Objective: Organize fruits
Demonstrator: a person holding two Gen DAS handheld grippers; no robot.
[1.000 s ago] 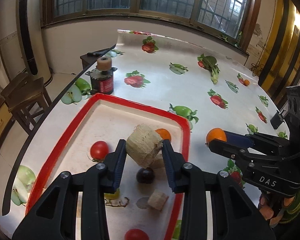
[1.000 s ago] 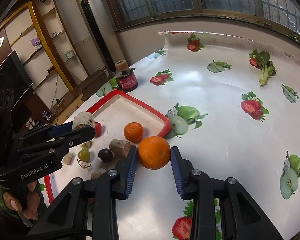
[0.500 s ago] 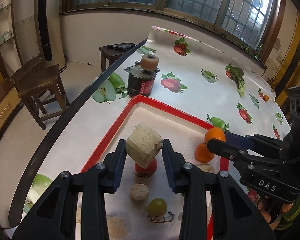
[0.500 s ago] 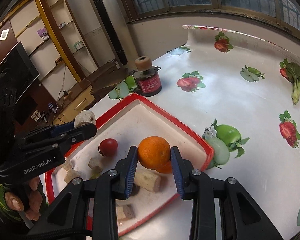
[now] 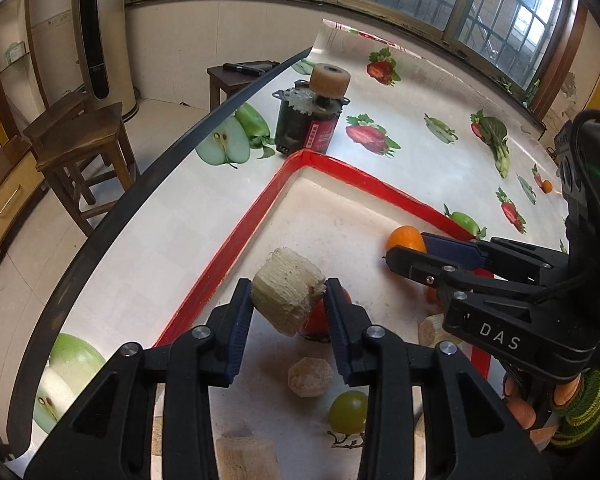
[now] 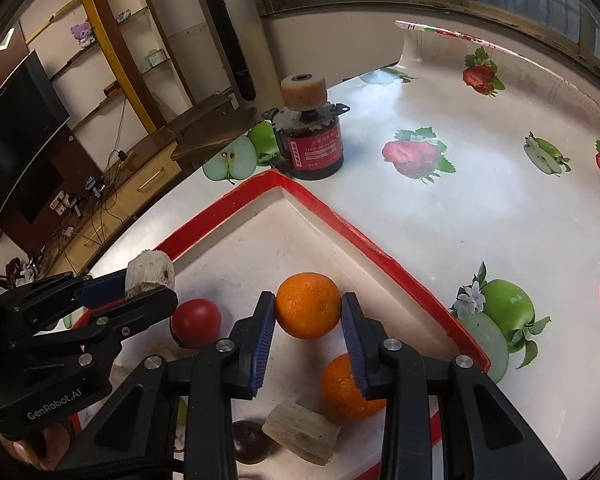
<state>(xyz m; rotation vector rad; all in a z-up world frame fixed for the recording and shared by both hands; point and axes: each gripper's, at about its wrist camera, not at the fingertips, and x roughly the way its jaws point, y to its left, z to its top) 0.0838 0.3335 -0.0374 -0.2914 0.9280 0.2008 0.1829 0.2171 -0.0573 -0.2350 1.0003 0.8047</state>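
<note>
Left gripper (image 5: 288,300) clamps a pale fibrous cane chunk (image 5: 287,295), held above the red-rimmed tray (image 5: 236,236) near its left edge. Right gripper (image 6: 308,320) grips an orange (image 6: 308,305), held above the tray's middle.

On the tray floor:
- second orange (image 6: 348,388), under the right gripper, close to the right rim
- red tomato (image 6: 196,320), between the two grippers
- green grape (image 5: 348,412) on a stem bit, near edge
- dark round fruit (image 6: 250,446), touching a cane piece (image 6: 300,436)
- more pale cane pieces (image 5: 310,376) near the grape

Small motor (image 6: 312,144) with a tan roller on top stands on the table (image 6: 480,208), just beyond the tray's far corner. The tablecloth carries a fruit print.
</note>
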